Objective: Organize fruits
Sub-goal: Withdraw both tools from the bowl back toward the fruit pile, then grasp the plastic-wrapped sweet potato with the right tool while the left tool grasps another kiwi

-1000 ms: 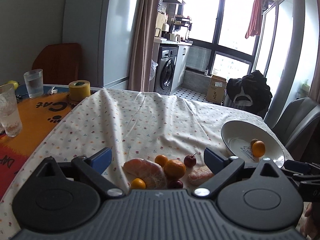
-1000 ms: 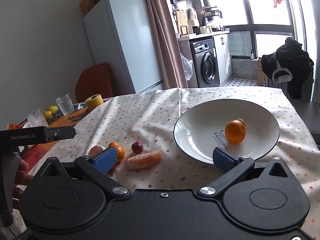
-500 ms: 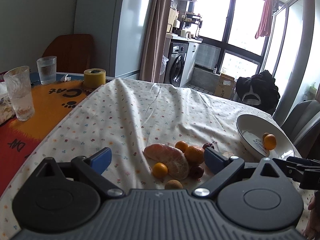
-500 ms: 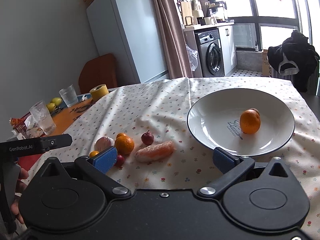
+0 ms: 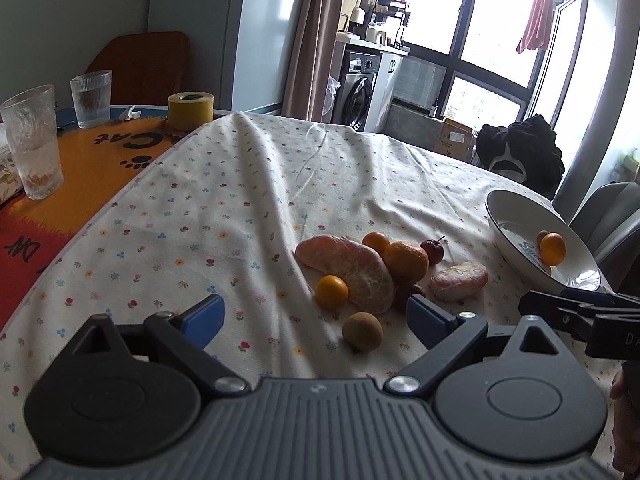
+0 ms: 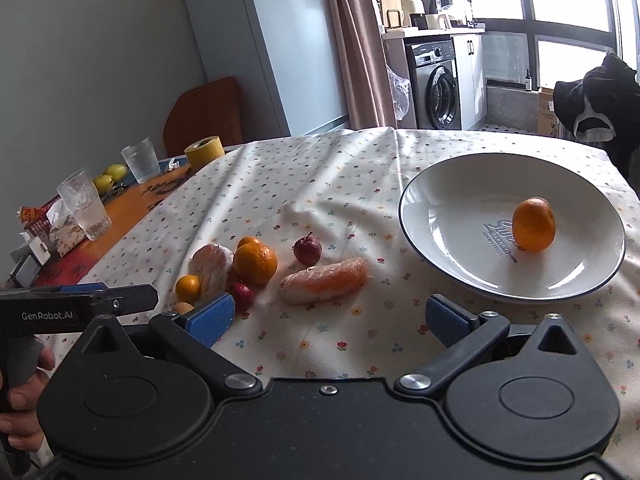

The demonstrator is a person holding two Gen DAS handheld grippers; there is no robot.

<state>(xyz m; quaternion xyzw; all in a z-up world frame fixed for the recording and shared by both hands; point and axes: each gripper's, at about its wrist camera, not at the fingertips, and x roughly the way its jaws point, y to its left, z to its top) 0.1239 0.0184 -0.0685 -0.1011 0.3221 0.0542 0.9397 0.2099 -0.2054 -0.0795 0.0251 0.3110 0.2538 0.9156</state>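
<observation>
You are holding both tongs, left (image 5: 316, 312) and right (image 6: 330, 316), wide apart and empty; one orange (image 6: 534, 224) is sitting in the plate (image 6: 440, 184), the pile (image 6: 256, 262) is waiting mid-table

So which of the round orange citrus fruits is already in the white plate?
The medium orange citrus fruit lying alone in the white round plate. The large mandarin and the small kumquats lie on the floral tablecloth.
</observation>
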